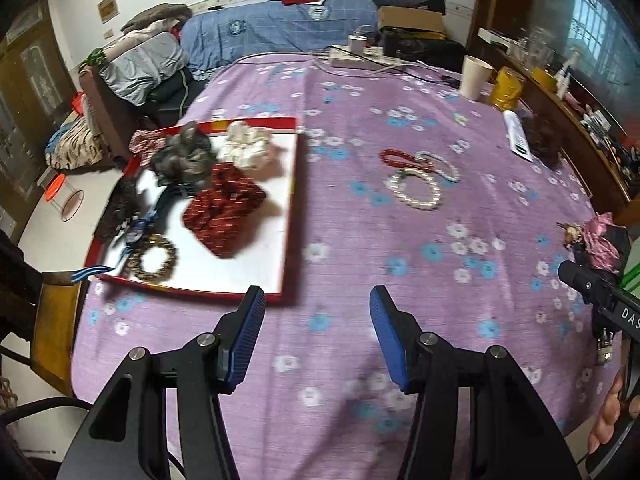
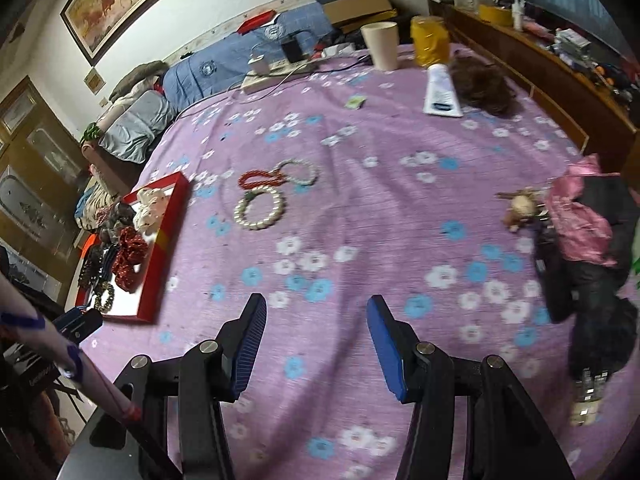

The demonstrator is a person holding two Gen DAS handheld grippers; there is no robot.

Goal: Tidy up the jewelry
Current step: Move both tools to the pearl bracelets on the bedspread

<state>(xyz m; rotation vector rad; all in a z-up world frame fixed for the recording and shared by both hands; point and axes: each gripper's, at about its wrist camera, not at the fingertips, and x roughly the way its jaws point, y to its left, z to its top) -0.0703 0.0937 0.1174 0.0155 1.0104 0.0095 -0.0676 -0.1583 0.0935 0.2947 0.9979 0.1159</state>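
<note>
Three bead bracelets lie together mid-table on the purple floral cloth: a red one (image 1: 402,158) (image 2: 259,179), a pale blue-white one (image 1: 440,164) (image 2: 301,172), and a cream pearl one (image 1: 416,189) (image 2: 260,209). A red-rimmed white tray (image 1: 280,216) (image 2: 170,236) at the left holds scrunchies: red (image 1: 222,210), grey (image 1: 184,156), cream (image 1: 248,146), and a gold beaded ring (image 1: 154,258). My left gripper (image 1: 318,300) is open and empty, hovering near the tray's front corner. My right gripper (image 2: 316,308) is open and empty, well short of the bracelets.
A paper cup (image 2: 381,45), yellow tin (image 2: 430,40), white tube (image 2: 440,92), brown hair piece (image 2: 484,86) and power strip (image 1: 360,56) sit at the far edge. A pink and black bundle with a small doll (image 2: 580,232) lies at the right. A sofa stands beyond the table.
</note>
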